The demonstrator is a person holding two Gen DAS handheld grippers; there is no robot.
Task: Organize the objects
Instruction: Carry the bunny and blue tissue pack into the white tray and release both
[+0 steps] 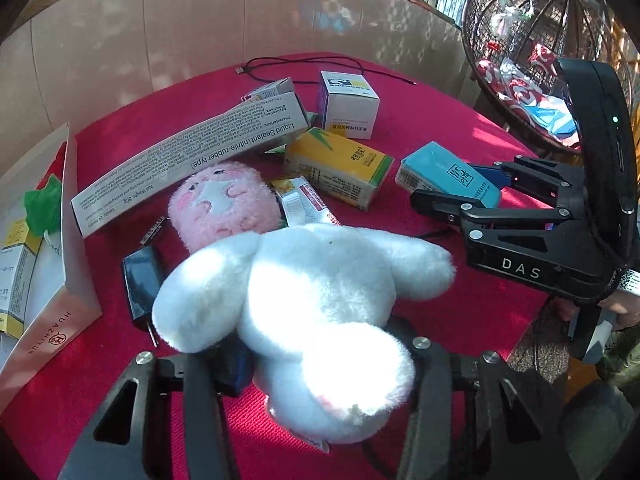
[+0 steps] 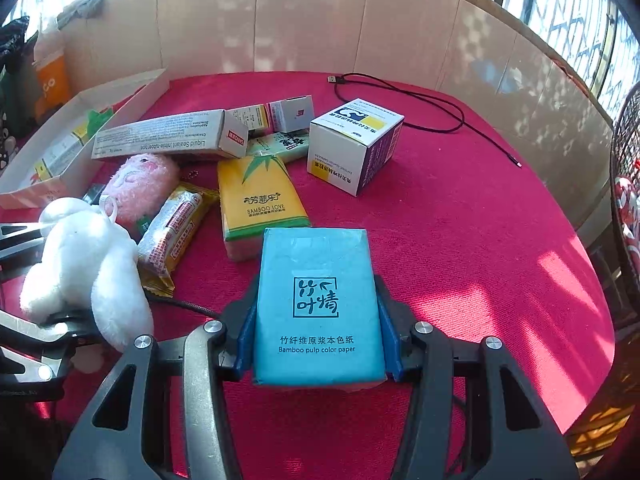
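Note:
My left gripper [image 1: 320,354] is shut on the lower part of a white plush toy [image 1: 312,292], which lies on the red cloth; the same toy [image 2: 80,260] shows at the left of the right wrist view, between the left gripper's [image 2: 44,276] fingers. My right gripper [image 2: 316,308] is shut on a blue tissue pack [image 2: 316,320], its blue pads pressing both long sides. In the left wrist view the right gripper [image 1: 452,184] holds that pack [image 1: 448,174] at the right. A pink plush [image 1: 224,200] lies just beyond the white toy.
On the red cloth [image 2: 480,220] lie a yellow tissue pack [image 2: 260,200], a snack packet [image 2: 172,236], a long sealant box [image 2: 160,136], a white carton [image 2: 352,144], a black cable [image 2: 420,96] and a black charger [image 1: 140,280]. An open cardboard box [image 2: 120,92] stands left, a wicker basket [image 1: 520,40] right.

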